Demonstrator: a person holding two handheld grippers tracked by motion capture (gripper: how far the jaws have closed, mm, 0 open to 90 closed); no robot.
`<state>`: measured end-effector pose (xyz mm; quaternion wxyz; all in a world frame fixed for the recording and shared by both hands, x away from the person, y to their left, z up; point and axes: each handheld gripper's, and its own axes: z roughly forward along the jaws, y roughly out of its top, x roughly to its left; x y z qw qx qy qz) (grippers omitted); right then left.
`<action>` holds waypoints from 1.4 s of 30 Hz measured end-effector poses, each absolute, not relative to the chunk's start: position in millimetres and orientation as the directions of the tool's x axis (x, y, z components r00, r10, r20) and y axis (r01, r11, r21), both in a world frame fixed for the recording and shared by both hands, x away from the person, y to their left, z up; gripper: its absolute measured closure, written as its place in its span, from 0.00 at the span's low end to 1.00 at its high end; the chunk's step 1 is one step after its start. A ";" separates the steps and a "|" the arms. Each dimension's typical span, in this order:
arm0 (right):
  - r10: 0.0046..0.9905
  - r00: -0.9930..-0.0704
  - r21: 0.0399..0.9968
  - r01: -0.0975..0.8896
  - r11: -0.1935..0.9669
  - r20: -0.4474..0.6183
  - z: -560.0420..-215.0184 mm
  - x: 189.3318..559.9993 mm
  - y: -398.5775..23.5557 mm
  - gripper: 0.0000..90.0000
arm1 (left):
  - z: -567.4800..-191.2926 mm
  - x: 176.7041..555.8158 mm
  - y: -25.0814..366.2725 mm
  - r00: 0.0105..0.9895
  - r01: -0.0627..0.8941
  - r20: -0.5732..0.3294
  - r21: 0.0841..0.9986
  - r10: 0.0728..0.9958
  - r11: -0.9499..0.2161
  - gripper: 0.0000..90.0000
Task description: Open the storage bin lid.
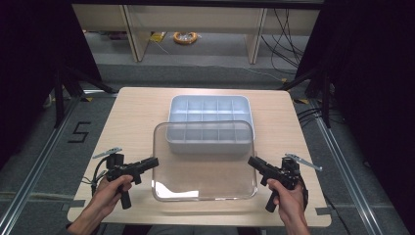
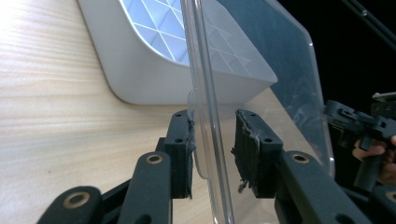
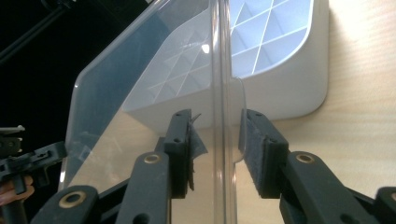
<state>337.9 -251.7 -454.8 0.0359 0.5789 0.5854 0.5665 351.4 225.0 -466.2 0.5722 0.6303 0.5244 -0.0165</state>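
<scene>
A clear plastic lid (image 1: 204,169) lies tilted, its far edge over the near side of a white compartment box (image 1: 210,110). My left gripper (image 1: 154,162) is at the lid's left edge and my right gripper (image 1: 251,162) at its right edge. In the left gripper view the lid's edge (image 2: 205,93) runs between the open jaws of the left gripper (image 2: 212,122), close to one pad (image 2: 183,149). In the right gripper view the lid's rim (image 3: 219,70) stands between the jaws of the open right gripper (image 3: 215,119), with a gap on each side.
The wooden table (image 1: 137,117) has bare room left and right of the box. Its front edge lies just below the hands. Black curtains and stand legs flank the table, and cables lie on the floor behind.
</scene>
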 end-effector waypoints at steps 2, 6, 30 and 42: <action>0.720 -0.332 0.711 0.632 -0.310 0.609 -456.3 336.1 -251.5 0.72 | -468.2 347.6 225.5 0.452 0.679 -0.617 0.706 0.644 0.200 0.74; 0.718 -0.335 0.707 0.639 -0.302 0.610 -462.5 327.5 -249.9 0.71 | -473.0 342.7 226.9 0.442 0.692 -0.625 0.694 0.643 0.199 0.72; 0.742 -0.274 0.670 0.678 -0.303 0.612 -481.0 292.3 -254.0 0.71 | -486.4 314.4 216.5 0.453 0.694 -0.591 0.704 0.667 0.153 0.74; 0.753 -0.263 0.659 0.695 -0.286 0.604 -490.2 291.3 -253.2 0.71 | -497.8 310.6 214.0 0.468 0.702 -0.572 0.704 0.674 0.109 0.73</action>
